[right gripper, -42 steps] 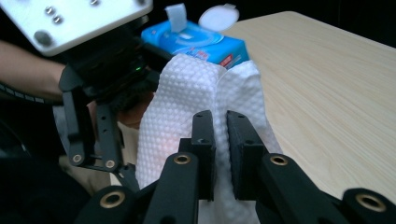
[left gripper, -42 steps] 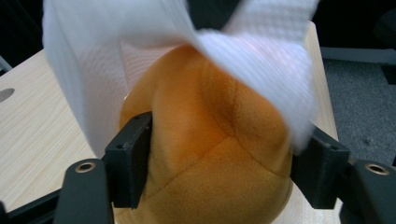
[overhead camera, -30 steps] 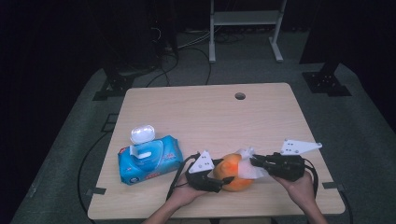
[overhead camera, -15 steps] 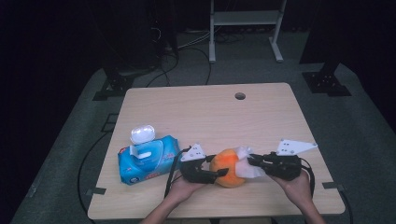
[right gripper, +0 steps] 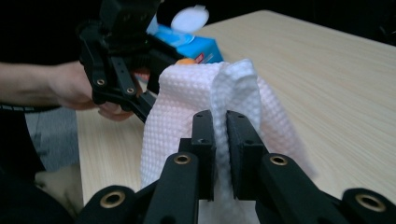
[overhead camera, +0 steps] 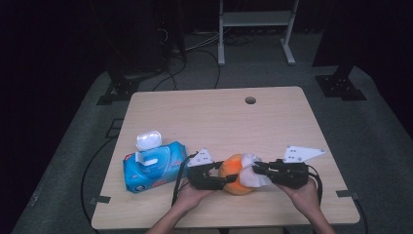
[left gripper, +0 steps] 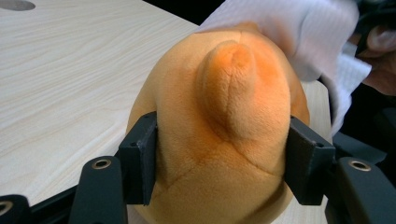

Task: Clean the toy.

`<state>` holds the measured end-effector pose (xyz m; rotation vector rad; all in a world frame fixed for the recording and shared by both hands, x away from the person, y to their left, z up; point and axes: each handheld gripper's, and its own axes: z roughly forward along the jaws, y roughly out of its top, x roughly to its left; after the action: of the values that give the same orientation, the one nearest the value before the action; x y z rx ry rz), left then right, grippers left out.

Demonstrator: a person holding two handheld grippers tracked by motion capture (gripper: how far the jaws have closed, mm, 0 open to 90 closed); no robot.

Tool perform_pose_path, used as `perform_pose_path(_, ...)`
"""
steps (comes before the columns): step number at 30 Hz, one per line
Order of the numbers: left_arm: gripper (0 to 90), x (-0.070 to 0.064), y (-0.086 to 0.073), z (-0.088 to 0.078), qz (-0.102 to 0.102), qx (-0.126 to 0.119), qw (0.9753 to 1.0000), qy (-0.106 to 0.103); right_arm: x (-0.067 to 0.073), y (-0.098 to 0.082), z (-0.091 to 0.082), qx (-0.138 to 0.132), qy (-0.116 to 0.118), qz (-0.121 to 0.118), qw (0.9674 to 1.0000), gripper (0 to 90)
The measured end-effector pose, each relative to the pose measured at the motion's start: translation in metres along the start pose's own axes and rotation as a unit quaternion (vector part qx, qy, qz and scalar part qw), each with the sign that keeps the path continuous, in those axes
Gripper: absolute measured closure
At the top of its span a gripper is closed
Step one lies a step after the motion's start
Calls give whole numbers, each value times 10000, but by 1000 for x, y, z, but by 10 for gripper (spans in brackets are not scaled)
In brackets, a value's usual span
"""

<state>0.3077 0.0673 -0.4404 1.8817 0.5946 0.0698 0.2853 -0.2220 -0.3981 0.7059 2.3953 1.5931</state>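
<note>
An orange plush toy (overhead camera: 233, 173) sits near the table's front edge. My left gripper (overhead camera: 224, 177) is shut on it from the left. In the left gripper view both black pads (left gripper: 140, 158) dent the plush toy's (left gripper: 219, 121) sides. My right gripper (overhead camera: 257, 170) comes in from the right, shut on a white textured wipe (overhead camera: 249, 171). The wipe is draped against the toy's right side. In the right gripper view the wipe (right gripper: 196, 93) is pinched between the right gripper's (right gripper: 220, 135) closed jaws. The left gripper (right gripper: 121, 56) shows behind it.
A blue pack of wet wipes (overhead camera: 153, 168) with its white lid flipped open lies left of the left hand. The wooden table (overhead camera: 219, 122) has a cable hole (overhead camera: 250, 100) at the back. Cables trail off the front left edge.
The left gripper and the plush toy have shifted slightly left and away from the front edge. The right gripper with the wipe has followed and stays against the toy.
</note>
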Motion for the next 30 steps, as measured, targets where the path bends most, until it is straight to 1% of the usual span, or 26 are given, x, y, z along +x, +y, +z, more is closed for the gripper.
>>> perform_pose_path(1,368,0,0,0,7,16,10000,5,0,-1,4,92,-17,-22,10000,813)
perform_pose_path(2,369,0,0,0,-3,6,10000,-7,-2,-3,5,112,-6,-8,9999,816)
perform_pose_path(3,370,0,0,-1,-40,-3,10000,7,-6,-6,6,110,40,101,9999,819)
perform_pose_path(4,371,1,0,-1,-71,-11,10000,18,-11,-8,4,152,-30,153,9998,820)
perform_pose_path(5,371,2,0,-1,-126,-37,9999,20,-13,-9,3,211,-135,140,9996,819)
perform_pose_path(6,371,3,0,-2,-179,-56,9998,26,-17,-11,1,285,-275,183,9991,817)
perform_pose_path(7,372,5,0,-3,-251,-91,9996,38,-21,-13,-1,309,-351,308,9984,815)
perform_pose_path(8,373,5,0,-3,-283,-114,9995,37,-22,-14,-4,340,-468,387,9976,815)
perform_pose_path(9,376,5,1,-4,-297,-130,9995,45,-22,-14,-5,323,-495,378,9975,815)
perform_pose_path(11,381,4,1,-4,-337,-179,9993,33,-14,-10,-6,170,-413,295,9986,815)
perform_pose_path(12,384,3,2,-3,-342,-185,9992,13,-9,-6,-5,69,-304,237,9992,812)
perform_pose_path(13,388,1,2,-2,-348,-217,9992,-2,-3,-2,-2,29,-202,111,9997,810)
perform_pose_path(15,402,-4,4,-2,-272,-225,9994,44,3,1,4,86,-142,-5,9999,810)
perform_pose_path(16,405,-5,4,-3,-272,-234,9993,57,2,1,6,133,-175,-49,9997,811)
perform_pose_path(17,408,-6,5,-4,-254,-260,9993,83,0,-1,6,137,-164,-18,9998,813)
perform_pose_path(18,410,-7,7,-6,-204,-286,9993,154,-4,-3,6,139,-150,70,9998,814)
perform_pose_path(20,409,-9,8,-8,-136,-299,9991,266,-15,-10,4,278,-328,262,9987,813)
perform_pose_path(21,408,-10,8,-9,-122,-309,9990,307,-19,-13,3,275,-337,409,9982,813)
perform_pose_path(22,407,-10,8,-9,-117,-313,9989,317,-20,-14,2,223,-332,483,9980,813)
perform_pose_path(23,407,-12,9,-8,-70,-288,9990,336,-19,-12,1,173,-323,481,9982,813)
perform_pose_path(24,404,-15,9,-7,23,-260,9990,353,-14,-8,-1,30,-268,370,9990,813)
perform_pose_path(25,401,-18,9,-5,115,-230,9990,370,-10,-5,-1,-112,-170,325,9993,812)
perform_pose_path(26,396,-22,10,-3,189,-197,9989,372,-5,-1,0,-177,-129,268,9994,812)
perform_pose_path(28,361,-27,10,-1,304,-111,9986,407,-1,1,3,-104,-114,159,9998,811)
perform_pose_path(29,322,-28,9,1,283,-84,9989,371,-2,-1,6,-38,-128,169,9998,811)
perform_pose_path(30,266,-26,9,1,182,-133,9993,311,-6,-6,8,49,-91,300,9995,812)
